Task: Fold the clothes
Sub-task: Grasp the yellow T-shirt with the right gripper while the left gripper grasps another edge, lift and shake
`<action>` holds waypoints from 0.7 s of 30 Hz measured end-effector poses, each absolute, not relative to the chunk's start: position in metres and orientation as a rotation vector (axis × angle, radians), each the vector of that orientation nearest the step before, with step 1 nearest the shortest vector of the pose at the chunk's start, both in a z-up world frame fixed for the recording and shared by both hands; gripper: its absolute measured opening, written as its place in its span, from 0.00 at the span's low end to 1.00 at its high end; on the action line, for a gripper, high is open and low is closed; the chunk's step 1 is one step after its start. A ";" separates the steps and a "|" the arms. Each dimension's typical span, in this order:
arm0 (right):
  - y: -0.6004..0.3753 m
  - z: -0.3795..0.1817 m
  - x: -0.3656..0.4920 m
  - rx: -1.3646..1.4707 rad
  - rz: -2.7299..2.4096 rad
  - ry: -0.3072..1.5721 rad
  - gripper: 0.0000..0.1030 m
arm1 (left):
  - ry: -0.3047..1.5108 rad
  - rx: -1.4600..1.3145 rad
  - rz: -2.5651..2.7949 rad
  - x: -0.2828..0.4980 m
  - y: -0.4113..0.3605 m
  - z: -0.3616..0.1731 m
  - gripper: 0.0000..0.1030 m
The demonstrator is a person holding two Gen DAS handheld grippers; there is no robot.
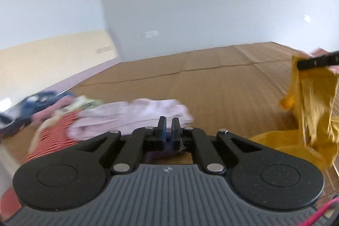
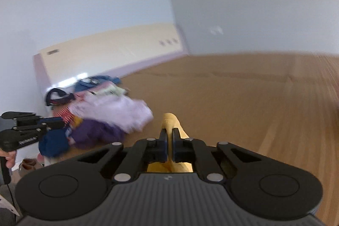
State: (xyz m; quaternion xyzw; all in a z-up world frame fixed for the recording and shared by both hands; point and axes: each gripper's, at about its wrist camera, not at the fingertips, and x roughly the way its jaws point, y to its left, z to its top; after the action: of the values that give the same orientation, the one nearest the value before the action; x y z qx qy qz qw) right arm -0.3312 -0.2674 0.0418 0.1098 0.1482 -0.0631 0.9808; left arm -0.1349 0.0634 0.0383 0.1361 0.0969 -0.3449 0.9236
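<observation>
Holding the yellow garment [image 2: 170, 120] between closed fingers, your right gripper [image 2: 169, 137] has the cloth pinched so that a fold of it pokes up past the tips and more shows beneath them. From the left wrist view the same garment [image 1: 311, 99] hangs from that gripper [image 1: 317, 61] at the far right, its lower part bunched on the woven mat [image 1: 211, 82] that covers the surface.

Your left gripper [image 1: 168, 126] has its fingers drawn close together with only a thin slit between them — a scrap of purple cloth shows low down at their base, but you cannot tell whether it is actually caught. Just beyond it lies the pile of clothes [image 2: 101, 113]: a pale lilac piece [image 1: 131, 118] on top, a red-and-white striped one [image 1: 53, 135] beside it, blue and purple items further along. The right wrist view shows your left hand [image 2: 9, 159] on its handle — both views are blurred.
</observation>
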 end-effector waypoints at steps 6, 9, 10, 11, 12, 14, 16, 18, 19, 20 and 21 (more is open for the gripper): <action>-0.248 0.109 -0.288 0.196 0.014 0.138 0.04 | 0.205 0.212 -0.778 -0.142 0.094 0.052 0.05; -0.235 0.142 -0.293 0.211 0.136 0.054 0.04 | 0.203 0.212 -0.853 -0.152 0.080 0.052 0.05; -0.232 0.153 -0.301 0.207 0.160 0.023 0.04 | 0.204 0.208 -0.880 -0.155 0.077 0.052 0.05; -0.228 0.163 -0.308 0.203 0.184 -0.008 0.04 | 0.205 0.204 -0.908 -0.158 0.073 0.052 0.05; -0.225 0.173 -0.316 0.199 0.208 -0.038 0.04 | 0.203 0.202 -0.933 -0.163 0.070 0.053 0.05; -0.233 0.186 -0.336 0.198 0.189 -0.095 0.04 | 0.194 0.209 -0.970 -0.171 0.064 0.054 0.05; -0.253 0.190 -0.358 0.239 0.167 -0.119 0.04 | 0.187 0.217 -1.004 -0.180 0.060 0.055 0.06; -0.271 0.186 -0.377 0.225 0.034 -0.109 0.04 | 0.189 0.222 -1.035 -0.187 0.055 0.055 0.06; -0.281 0.181 -0.385 0.194 -0.058 -0.084 0.04 | 0.190 0.224 -1.045 -0.191 0.054 0.053 0.06; -0.295 0.173 -0.392 0.190 -0.134 -0.042 0.04 | 0.193 0.227 -1.056 -0.194 0.052 0.052 0.06; -0.307 0.164 -0.397 0.202 -0.195 -0.002 0.04 | 0.200 0.231 -1.067 -0.197 0.050 0.051 0.06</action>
State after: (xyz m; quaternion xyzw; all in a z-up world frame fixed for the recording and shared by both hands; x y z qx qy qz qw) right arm -0.3969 -0.3074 0.1640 0.1007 -0.0009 -0.0974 0.9901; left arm -0.1973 0.0504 0.0505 0.1096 0.0949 -0.5064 0.8500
